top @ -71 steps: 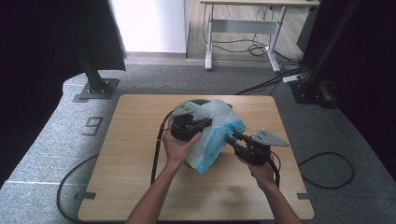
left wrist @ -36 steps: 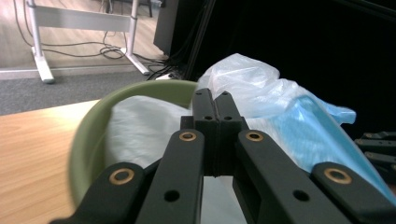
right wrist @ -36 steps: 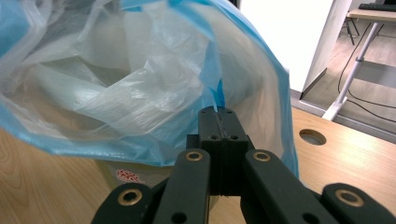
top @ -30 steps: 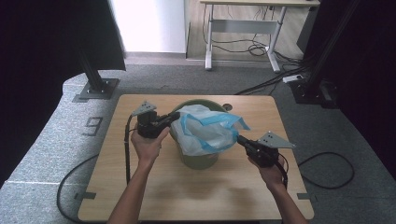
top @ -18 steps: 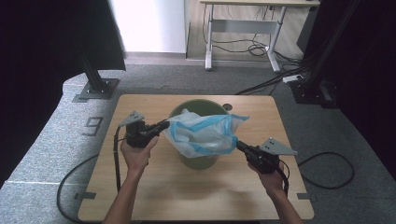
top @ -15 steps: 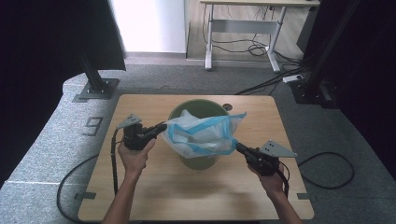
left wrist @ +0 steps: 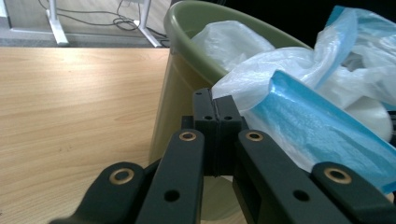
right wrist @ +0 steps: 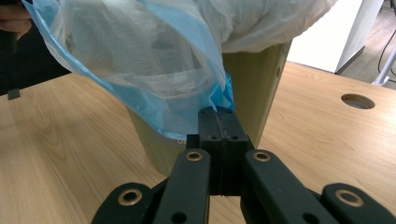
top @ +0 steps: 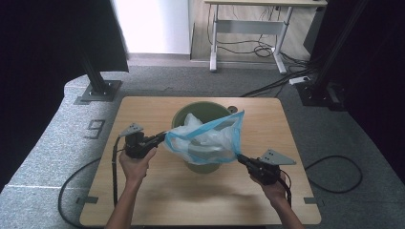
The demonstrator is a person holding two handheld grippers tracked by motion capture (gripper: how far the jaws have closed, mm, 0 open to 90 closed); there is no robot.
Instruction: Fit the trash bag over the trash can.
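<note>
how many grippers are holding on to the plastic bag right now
2. The left gripper pinches the plastic bag at its left edge, and the right gripper pinches its right corner, stretching it over the green bin.

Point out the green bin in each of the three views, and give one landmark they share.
High view: green bin at table centre, between both grippers, under the bag.
Left gripper view: its wall and rim rise just beyond the fingers, centre.
Right gripper view: its wall stands behind the fingers, centre-right.
Shared landmark: the blue-edged plastic bag draped over the bin.
</note>
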